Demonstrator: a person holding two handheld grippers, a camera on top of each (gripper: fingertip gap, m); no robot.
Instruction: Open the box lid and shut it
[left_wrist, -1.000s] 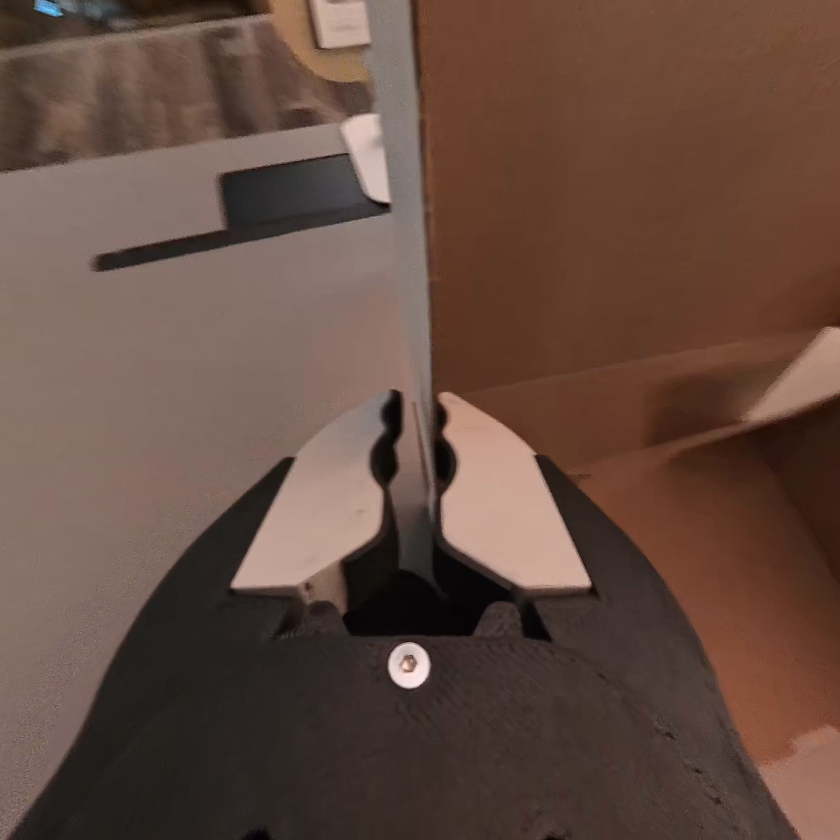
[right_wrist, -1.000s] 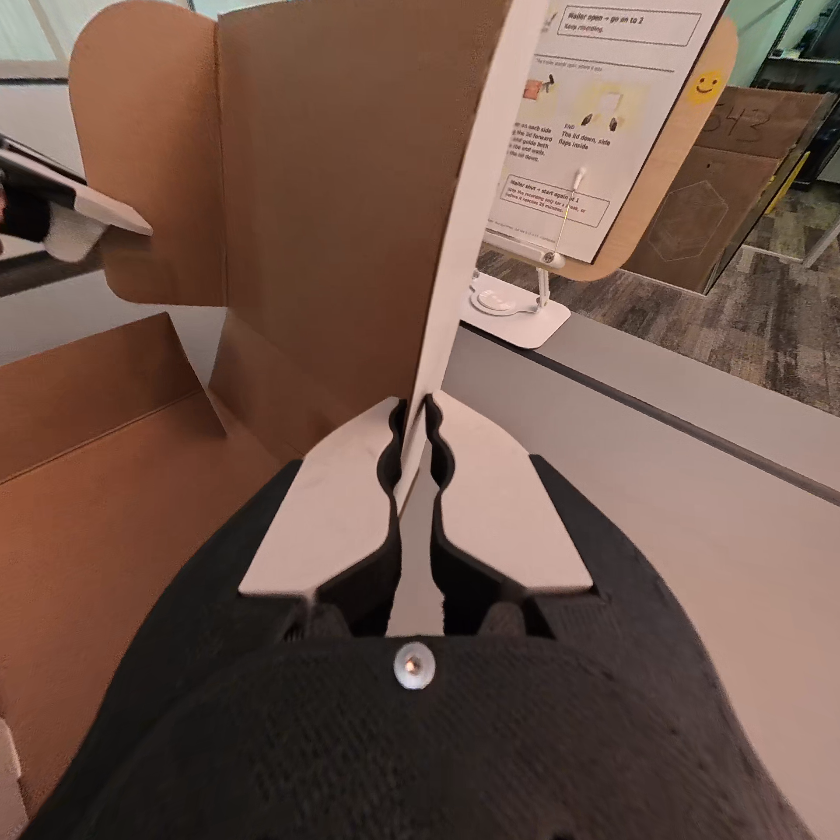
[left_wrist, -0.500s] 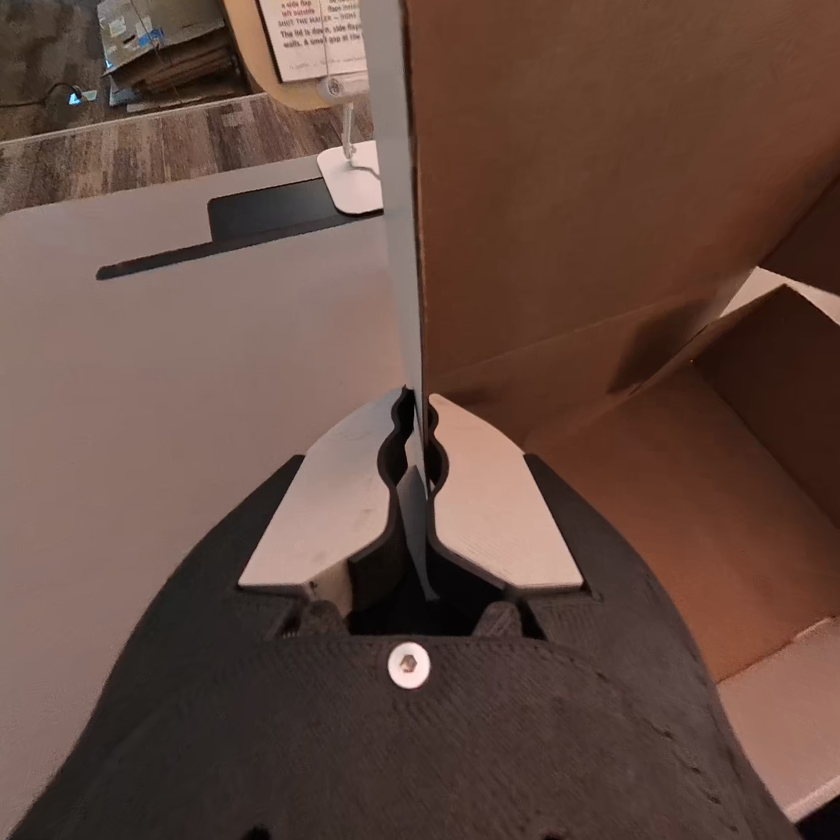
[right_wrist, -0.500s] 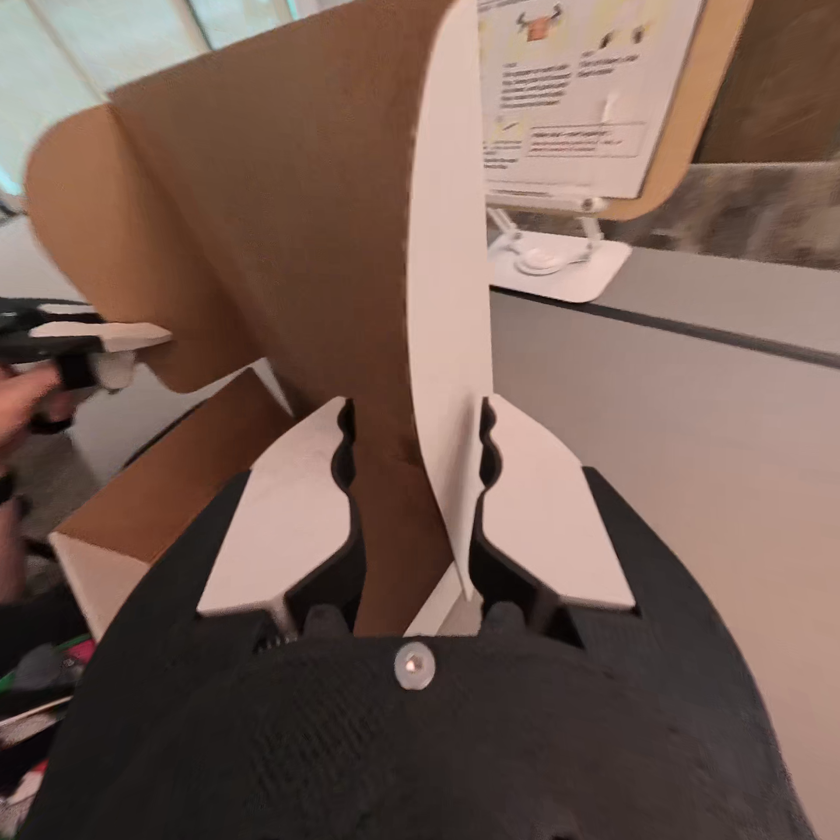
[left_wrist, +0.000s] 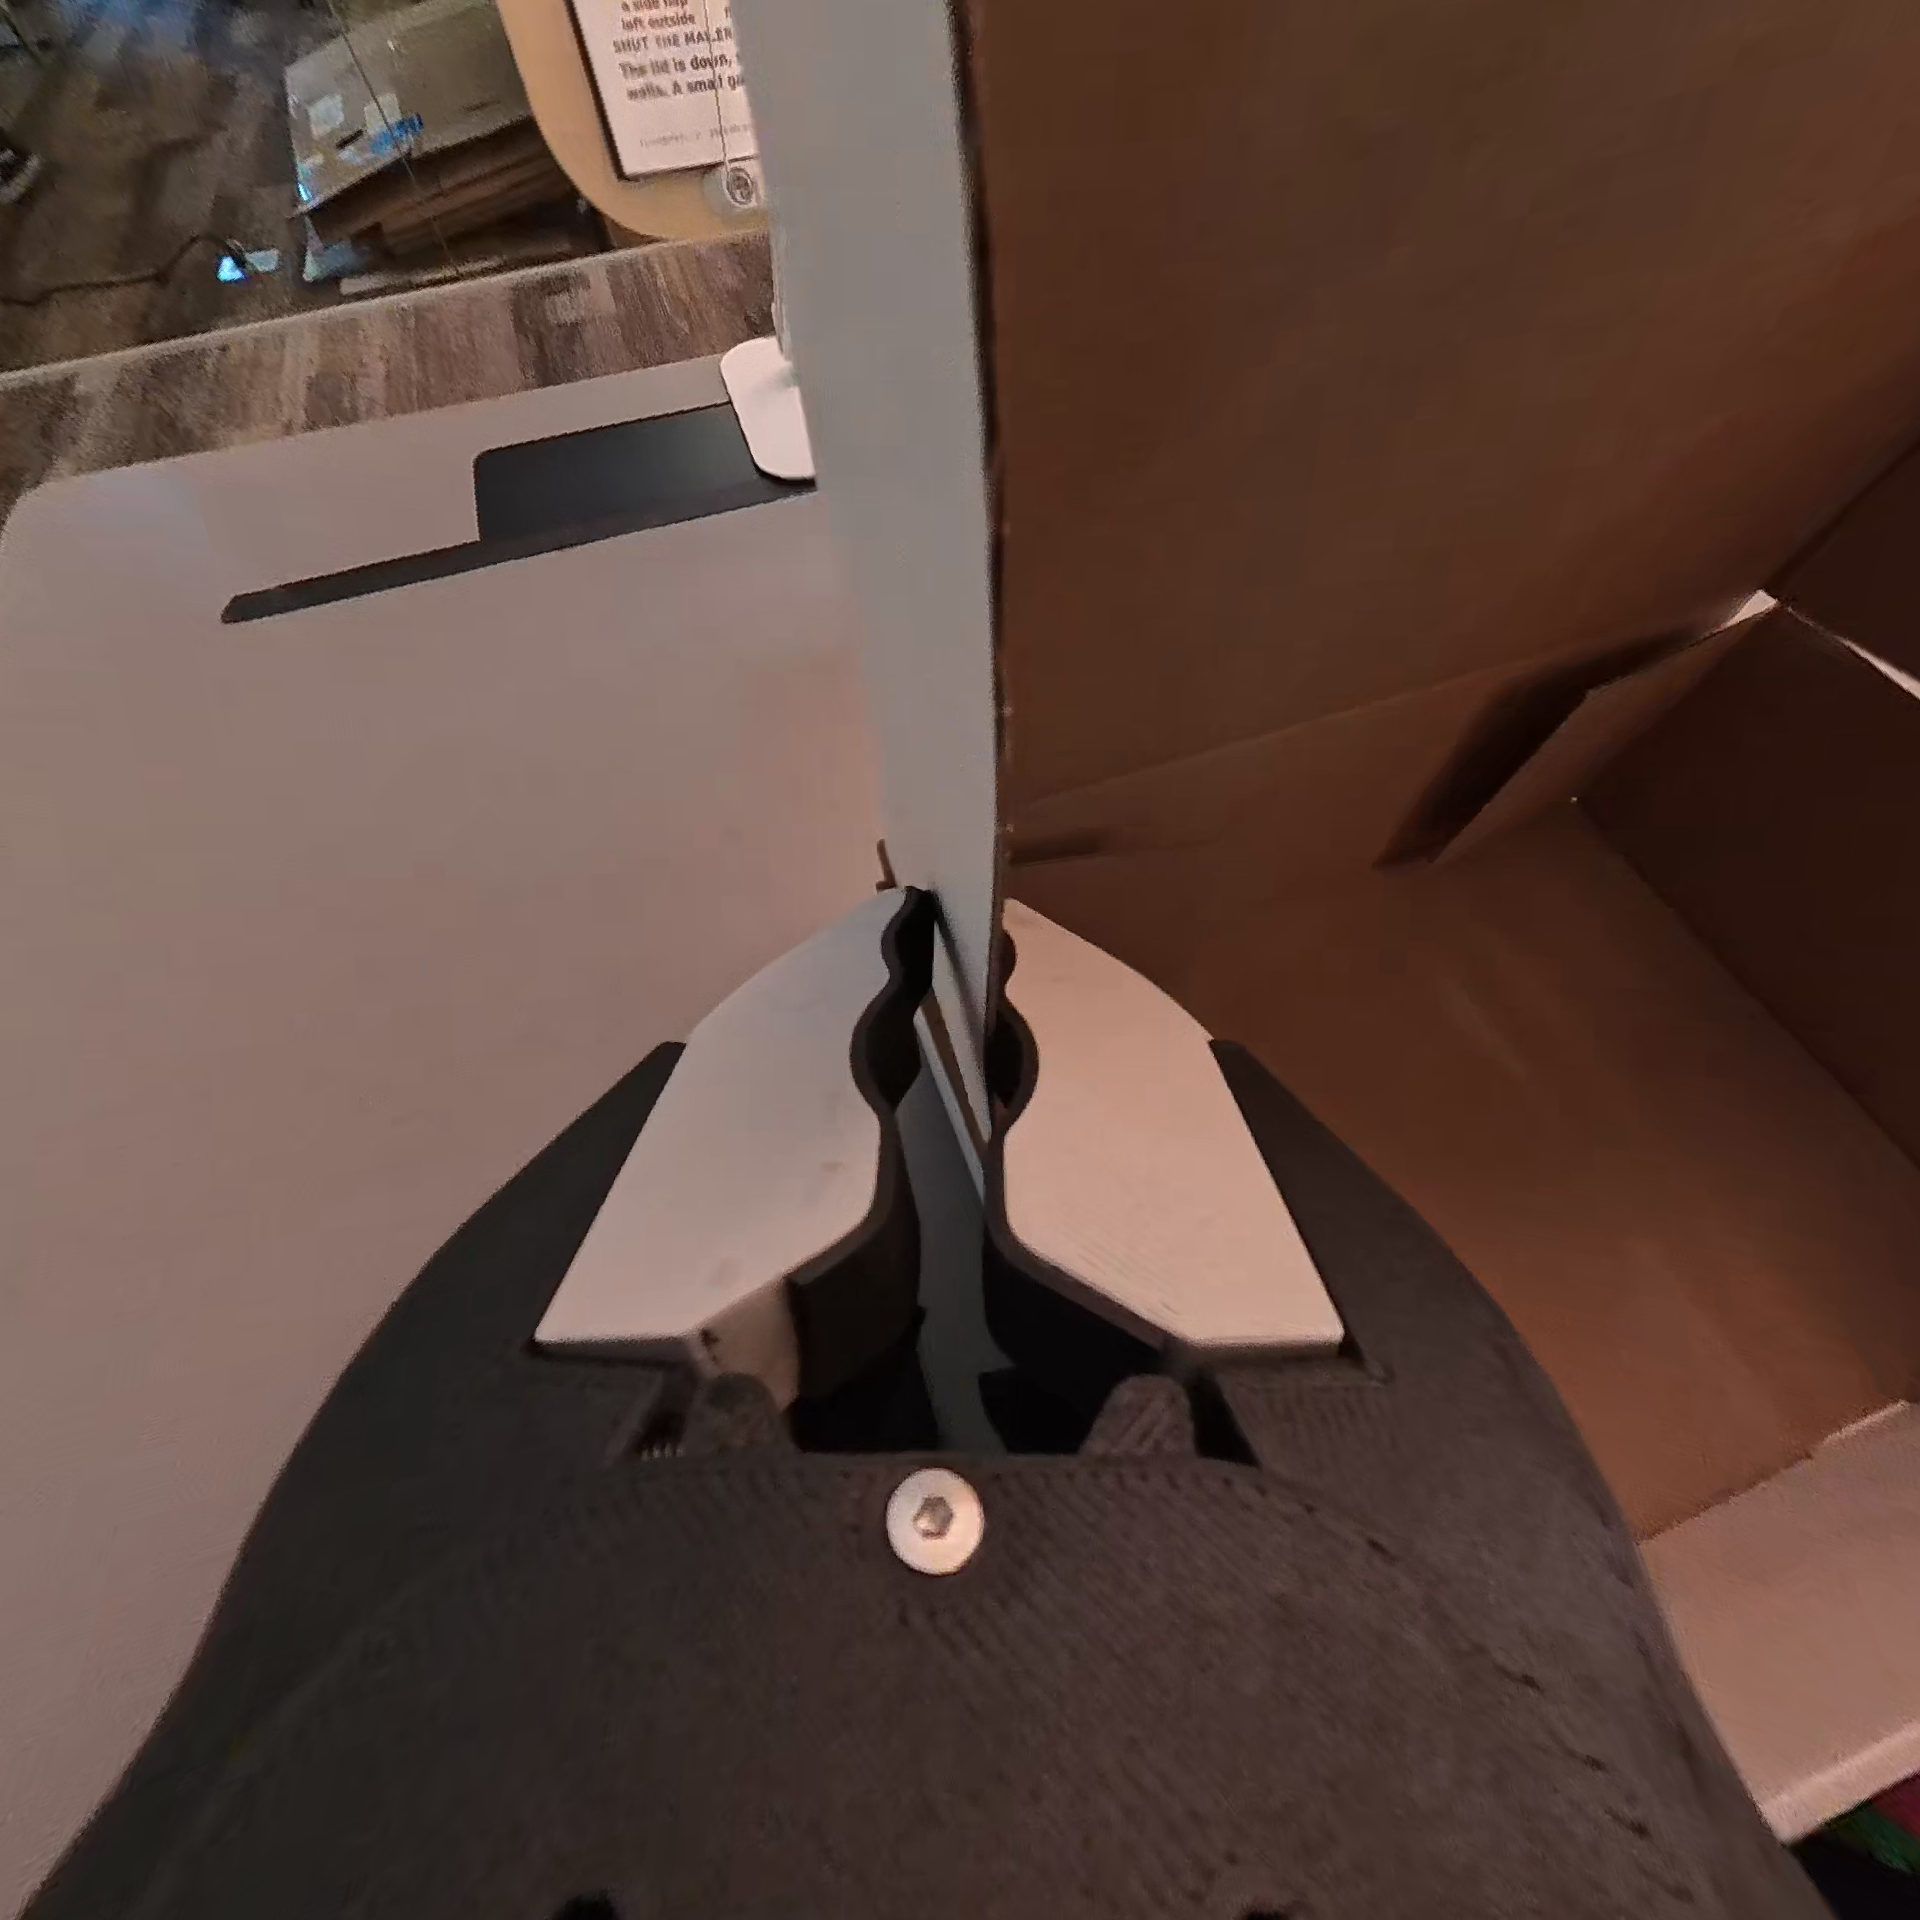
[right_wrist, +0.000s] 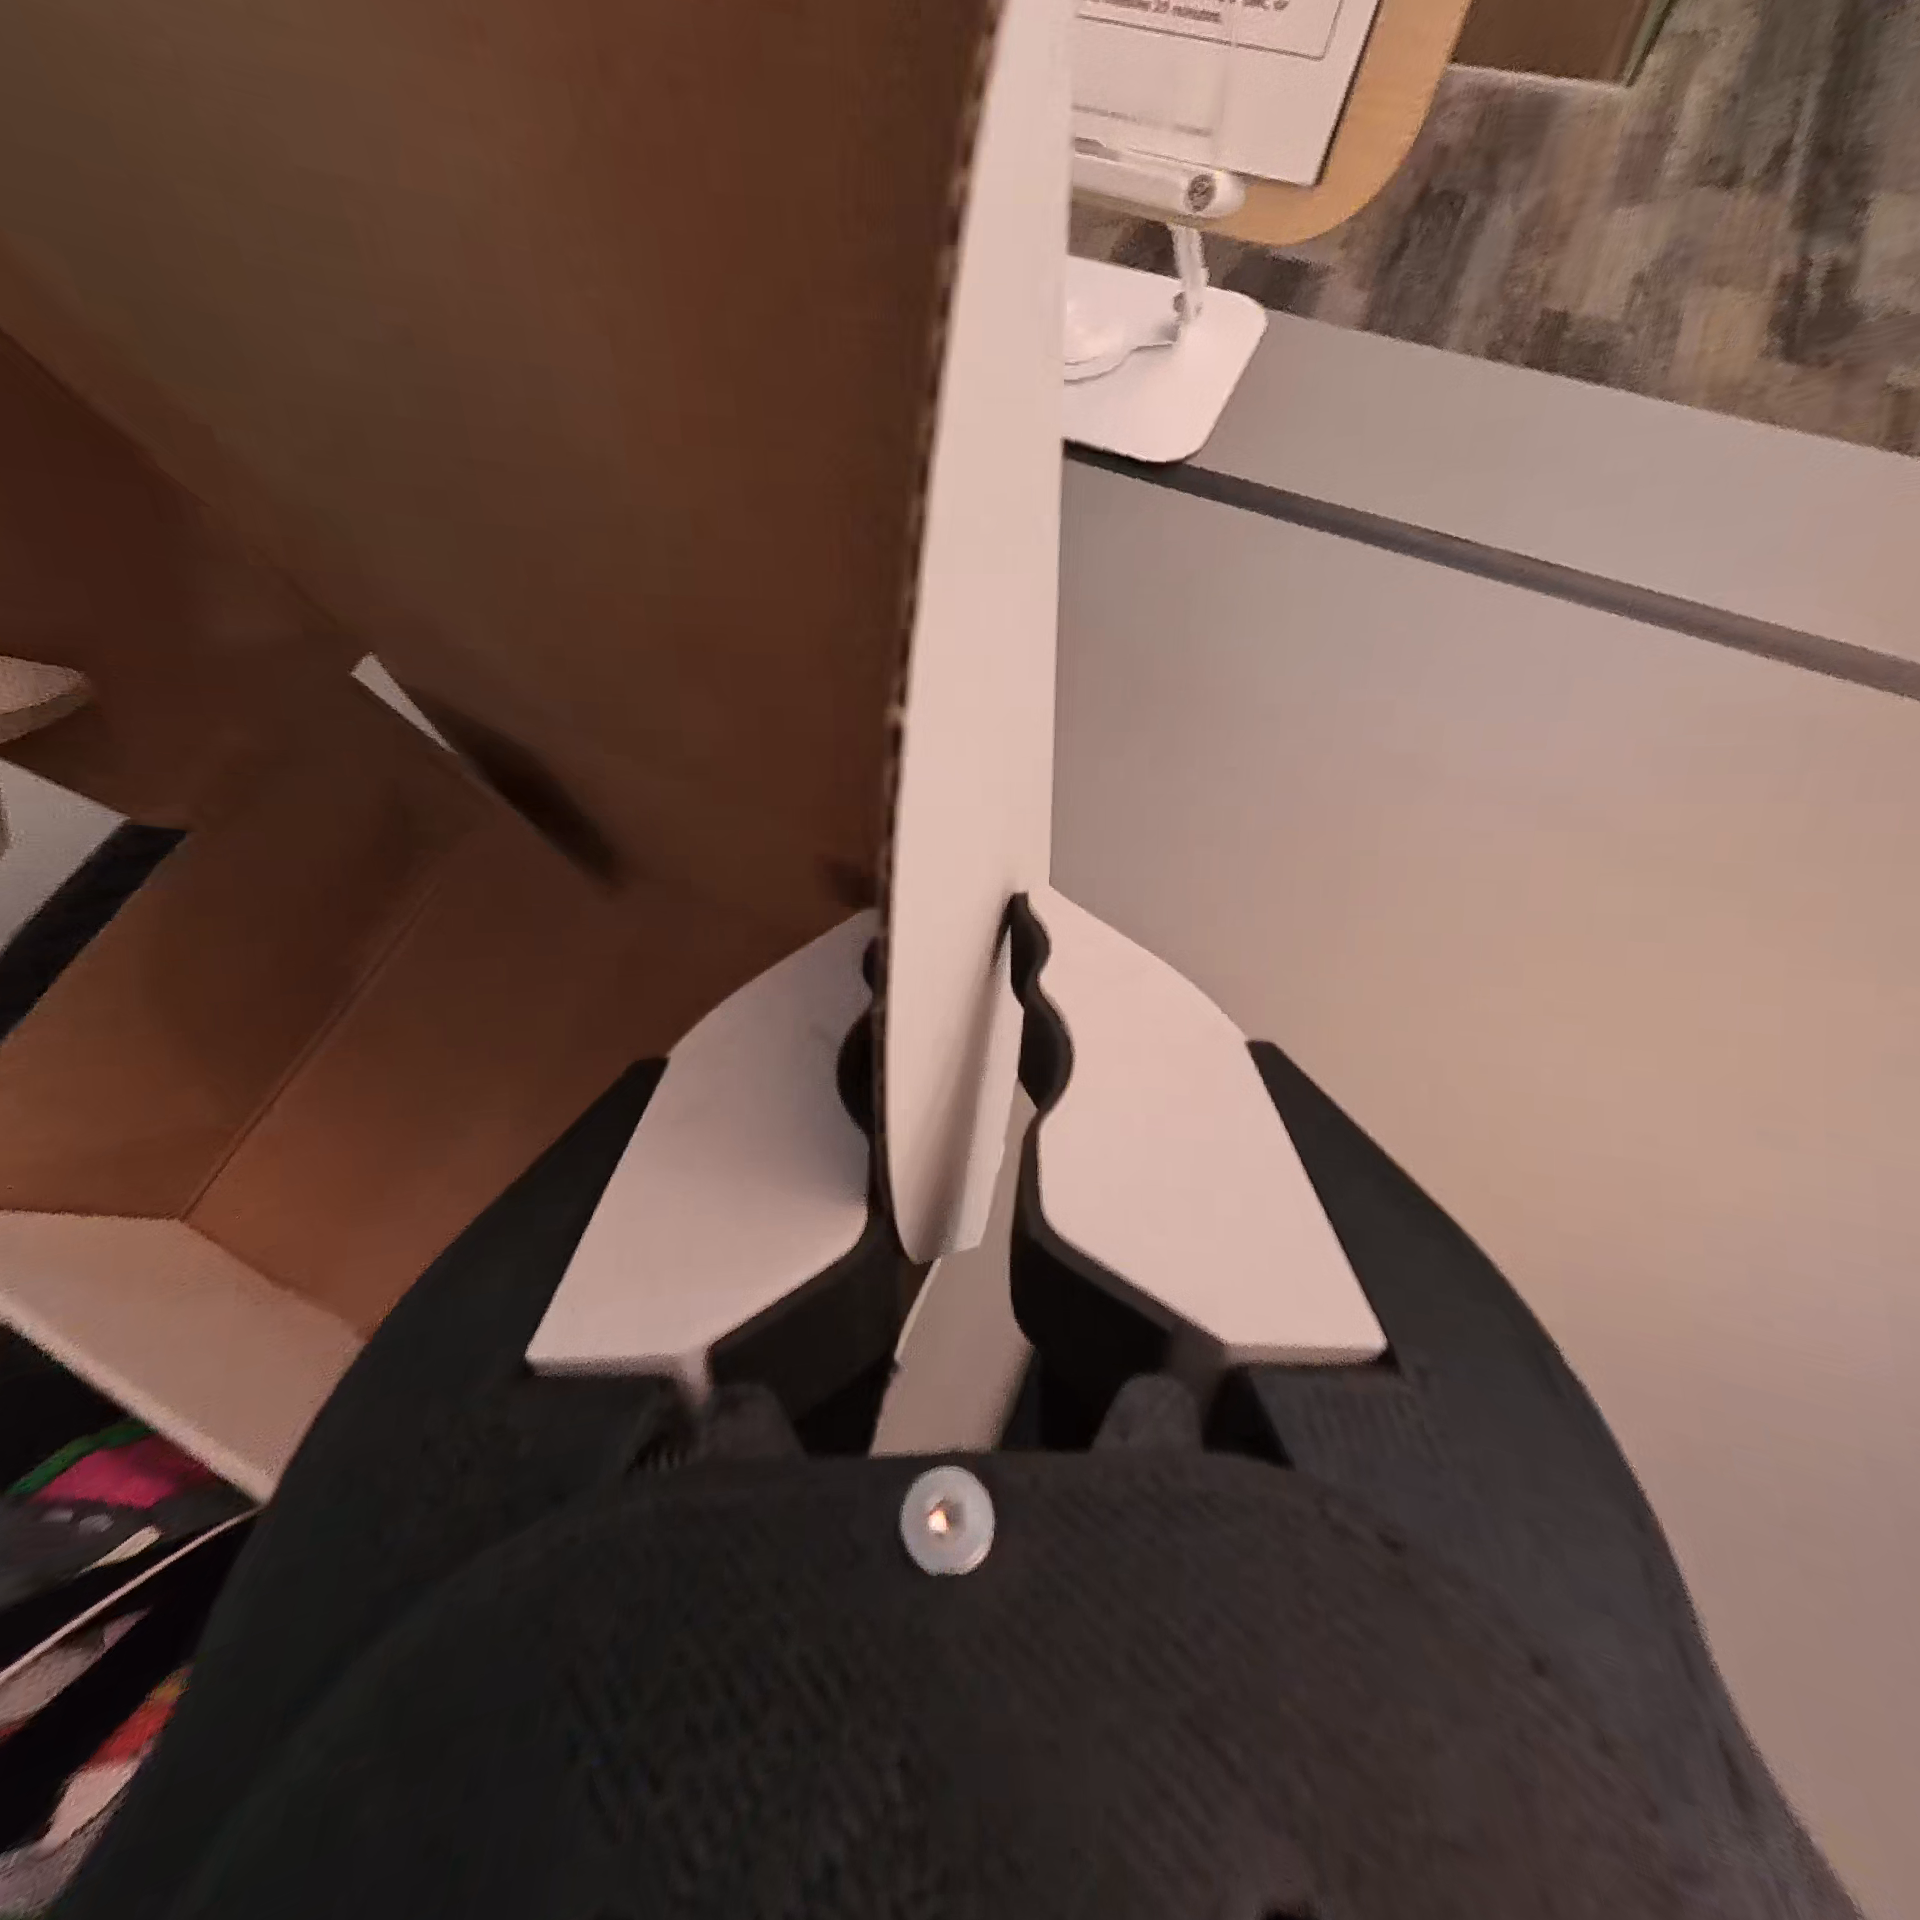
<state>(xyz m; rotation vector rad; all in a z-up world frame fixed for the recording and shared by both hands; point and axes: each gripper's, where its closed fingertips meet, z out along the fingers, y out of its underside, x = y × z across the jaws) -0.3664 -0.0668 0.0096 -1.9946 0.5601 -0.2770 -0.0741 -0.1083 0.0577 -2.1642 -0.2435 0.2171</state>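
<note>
A cardboard mailer box, brown inside and white outside, lies open on the table. Its lid (left_wrist: 1403, 364) stands upright, and also shows in the right wrist view (right_wrist: 520, 364). My left gripper (left_wrist: 956, 904) is shut on the lid's left side flap (left_wrist: 904, 520), which runs up from between the fingers. My right gripper (right_wrist: 940, 925) is closed around the right side flap (right_wrist: 997, 520), whose rounded lower end sits between the fingers. The box base (left_wrist: 1455, 1195) is empty and lies inward of both grippers; it also shows in the right wrist view (right_wrist: 208, 987).
The grey table (left_wrist: 416, 935) spreads to the left of the box and to its right (right_wrist: 1507, 935). An instruction sheet on a white stand (right_wrist: 1153, 353) stands at the table's far edge beside a black strip (left_wrist: 603, 488). Coloured clutter (right_wrist: 94, 1455) lies beyond the near edge.
My right gripper opened half a second ago and has closed on the right flap again, lower on it. The lid has tipped nearer to upright. My left gripper has kept its hold.
</note>
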